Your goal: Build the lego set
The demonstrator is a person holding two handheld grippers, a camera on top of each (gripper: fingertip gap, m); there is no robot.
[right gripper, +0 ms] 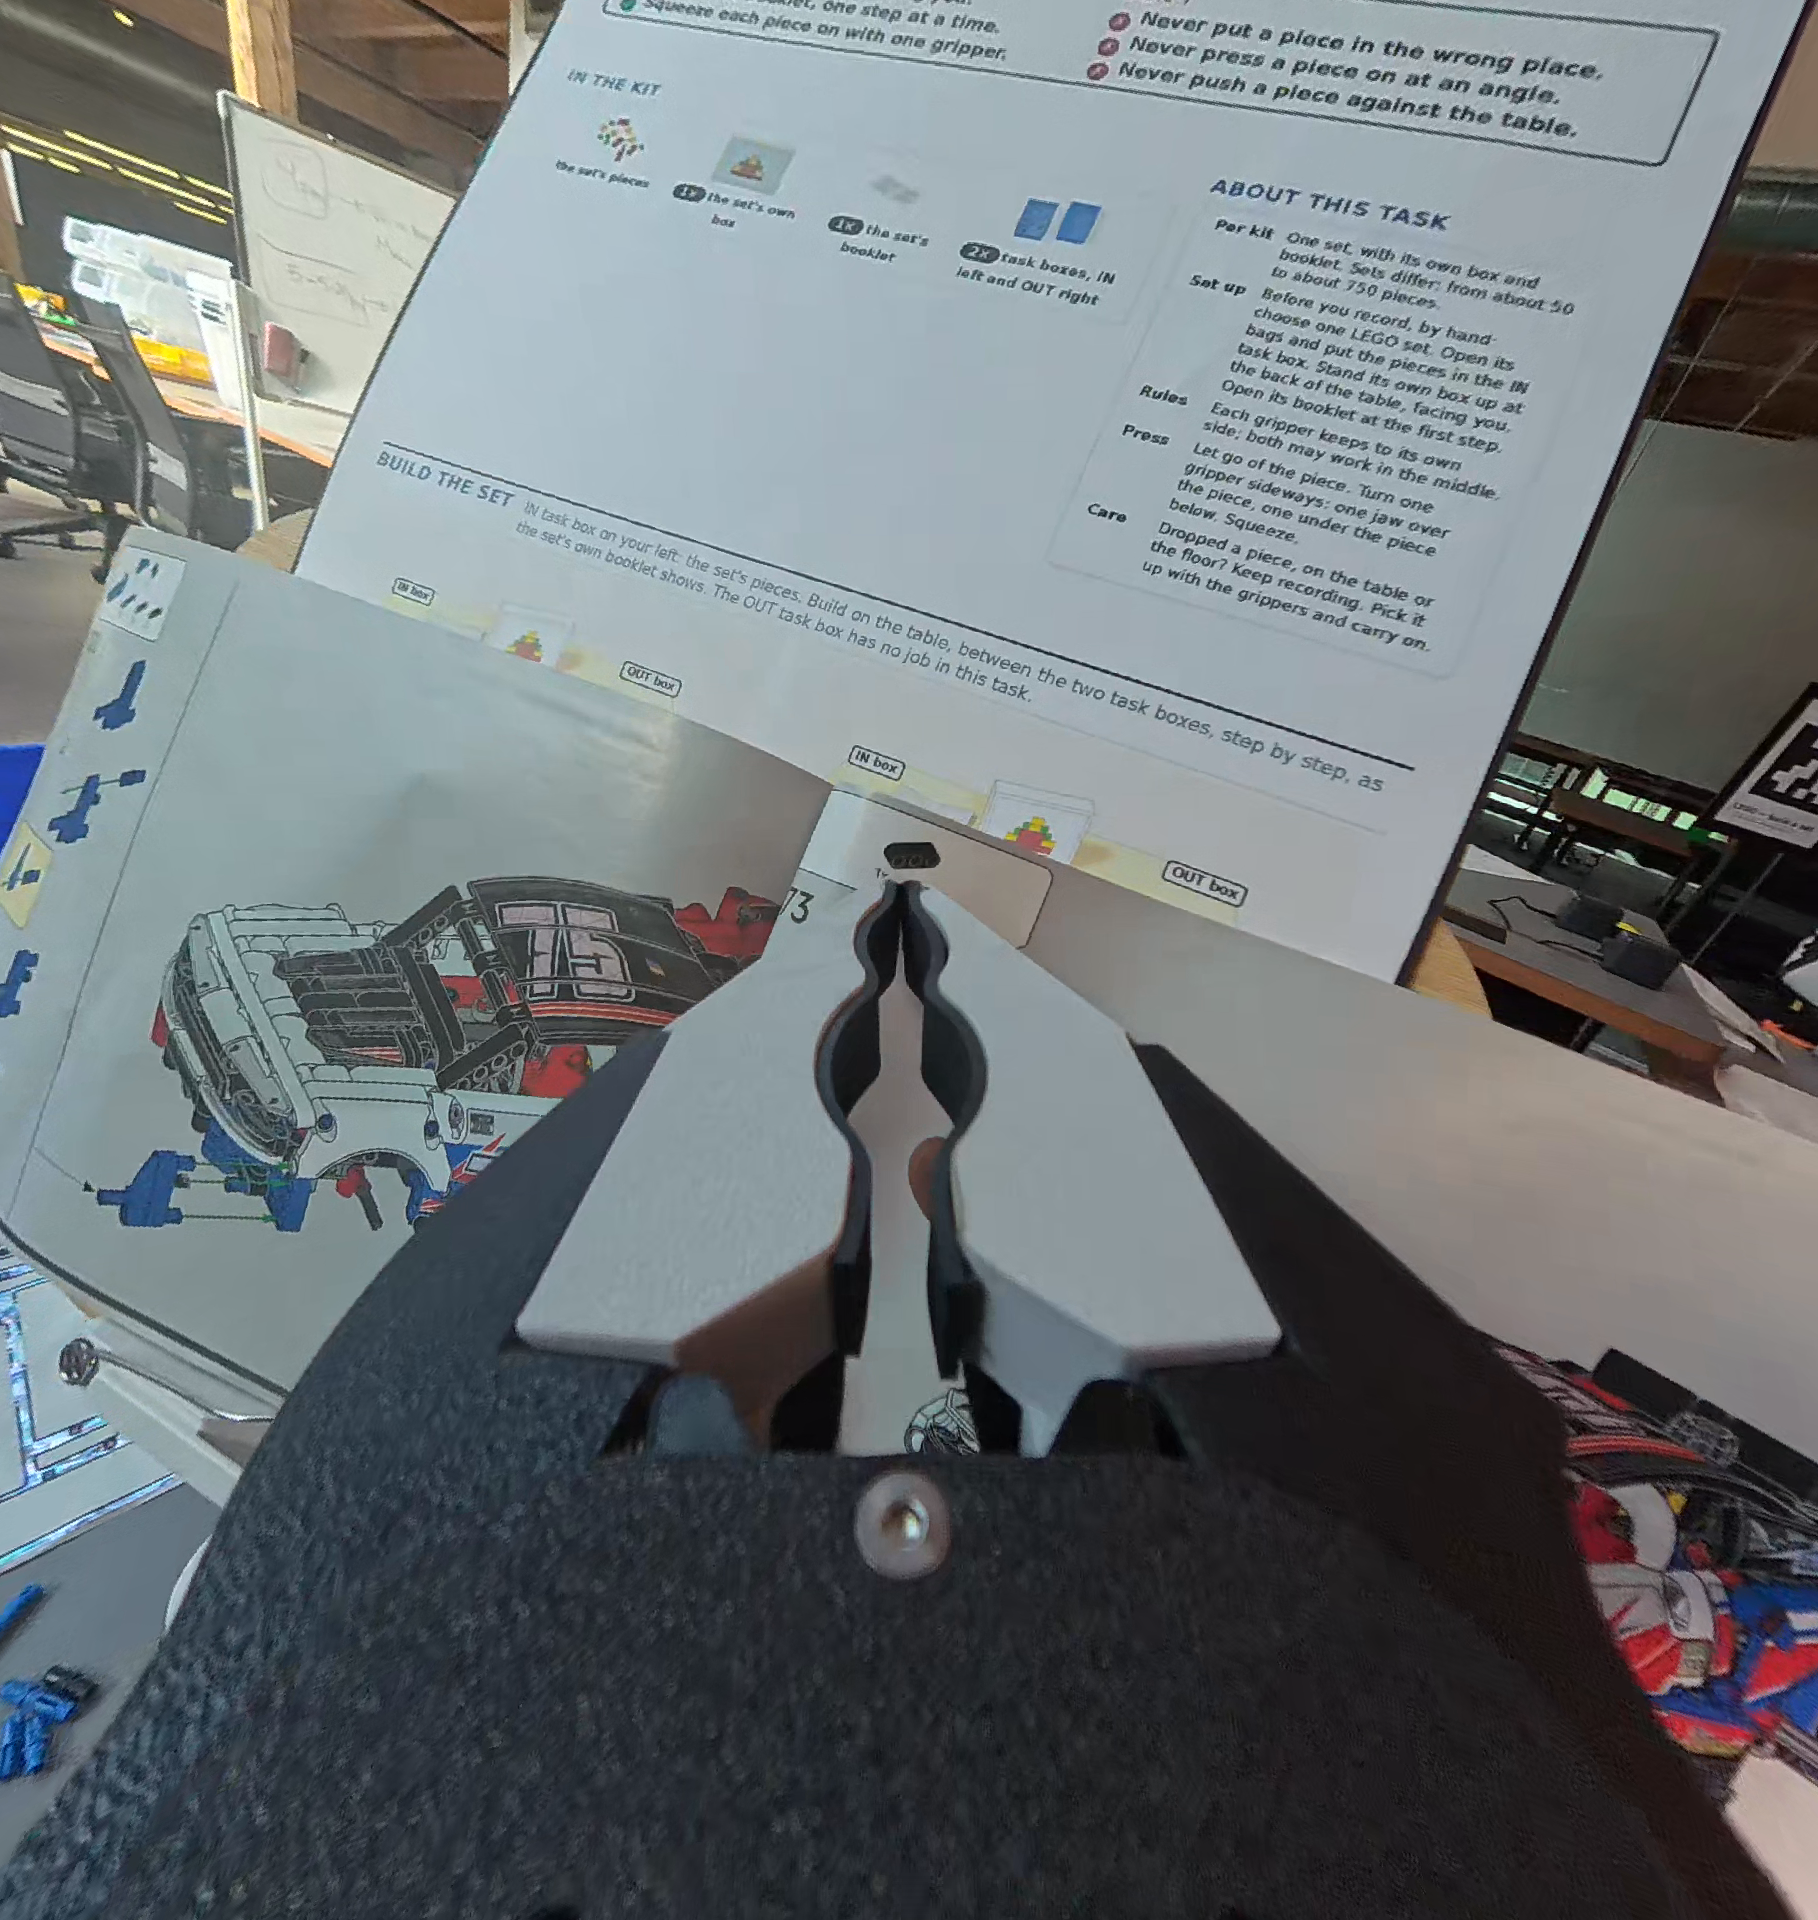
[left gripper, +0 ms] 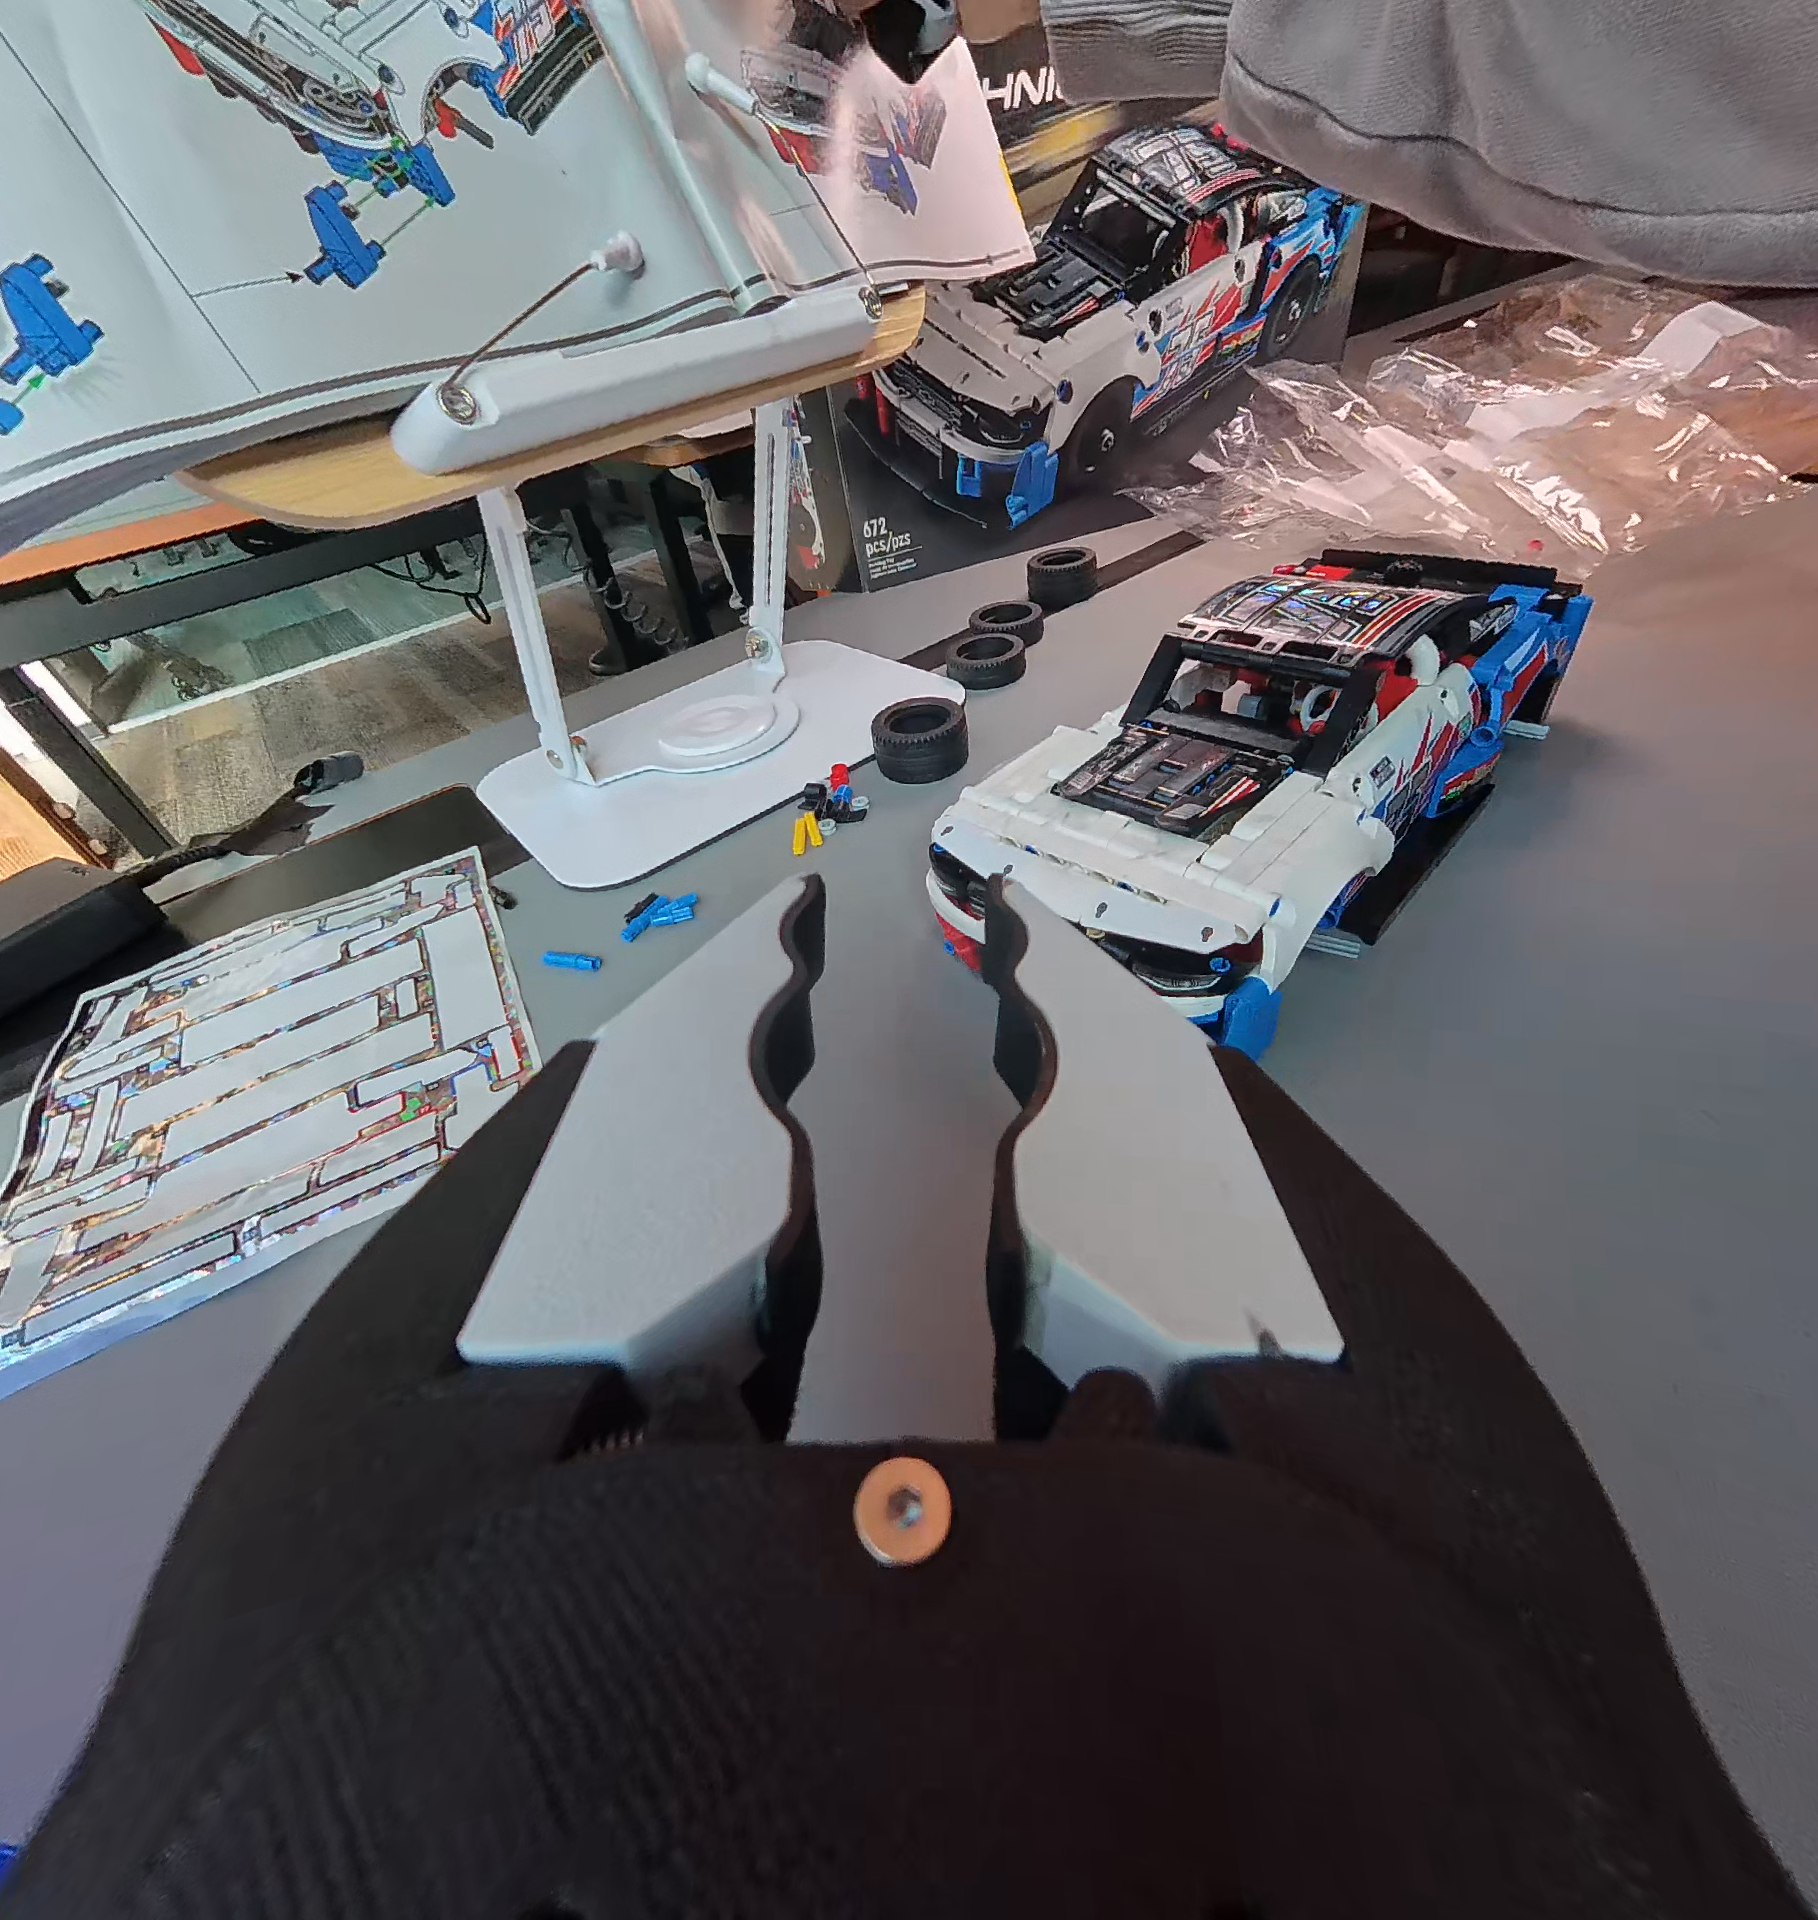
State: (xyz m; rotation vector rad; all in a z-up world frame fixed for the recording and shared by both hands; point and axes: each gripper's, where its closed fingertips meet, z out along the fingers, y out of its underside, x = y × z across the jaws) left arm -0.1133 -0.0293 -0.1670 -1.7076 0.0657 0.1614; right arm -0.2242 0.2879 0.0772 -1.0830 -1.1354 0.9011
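The white, blue and red Lego car [left gripper: 1248,790] stands on the grey table [left gripper: 1507,1247], without wheels. Several black tyres [left gripper: 920,740] lie left of it. My left gripper [left gripper: 903,894] is open and empty, low over the table, just left of the car's front. The instruction booklet [left gripper: 261,208] rests open on a white stand [left gripper: 697,769]. My right gripper [right gripper: 903,896] is shut on a booklet page [right gripper: 1404,1143] and holds it lifted; the page also shows in the left wrist view [left gripper: 915,156]. The open left page [right gripper: 365,935] shows the car with blue parts.
Small loose pieces [left gripper: 832,810] and blue pins [left gripper: 661,914] lie by the stand's base. A used sticker sheet [left gripper: 240,1081] lies at the left. The set's box [left gripper: 1092,364] and empty plastic bags [left gripper: 1507,416] are at the back. A printed task sheet [right gripper: 988,364] stands behind the booklet. Left tips to right tips: about 40 cm.
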